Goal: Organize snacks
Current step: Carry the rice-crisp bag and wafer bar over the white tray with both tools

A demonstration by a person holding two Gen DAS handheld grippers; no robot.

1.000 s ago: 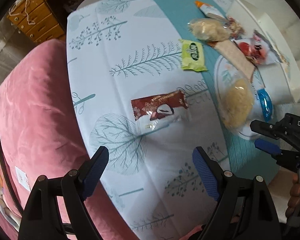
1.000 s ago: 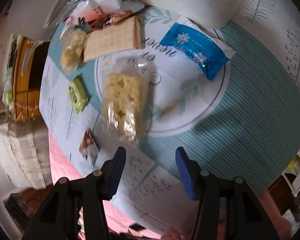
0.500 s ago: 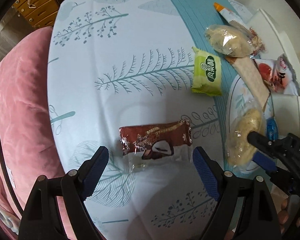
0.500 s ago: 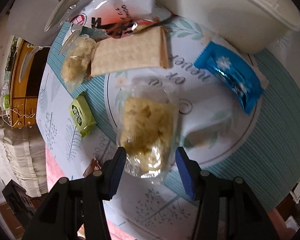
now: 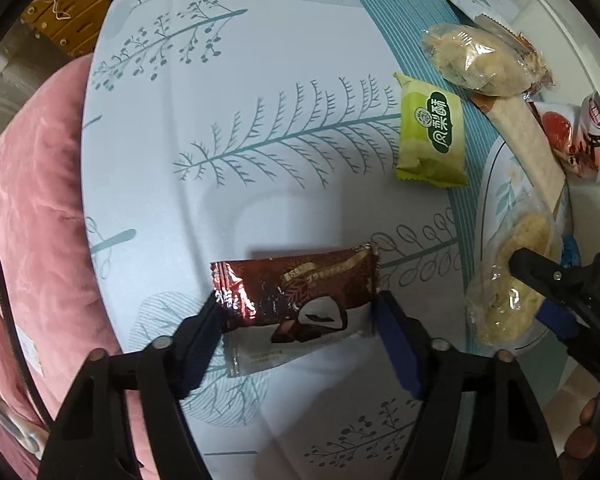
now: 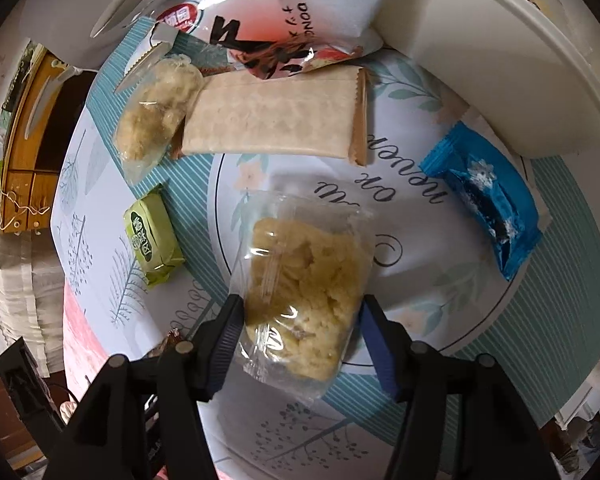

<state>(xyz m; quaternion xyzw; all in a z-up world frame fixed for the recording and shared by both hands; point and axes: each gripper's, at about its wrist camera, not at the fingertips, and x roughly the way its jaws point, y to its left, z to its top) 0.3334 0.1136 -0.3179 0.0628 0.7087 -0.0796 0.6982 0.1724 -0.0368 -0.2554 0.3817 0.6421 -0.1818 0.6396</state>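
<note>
In the left wrist view, the left tool [image 5: 298, 322] is wide open with its two fingers on either side of the brown chocolate snack [image 5: 296, 304], which lies flat near the left edge of the surface [image 5: 228, 92], and a green snack pack [image 5: 430, 142] lies farther in. In the right wrist view, the right tool [image 6: 300, 332] is open around the near end of a clear bag of yellow crumbly snack [image 6: 306, 288] lying on the round print in the cloth. A white tub [image 6: 480, 60] stands at the far right with a blue pack [image 6: 488, 204] just beside it, and what is inside the tub is too cut off to tell.
</note>
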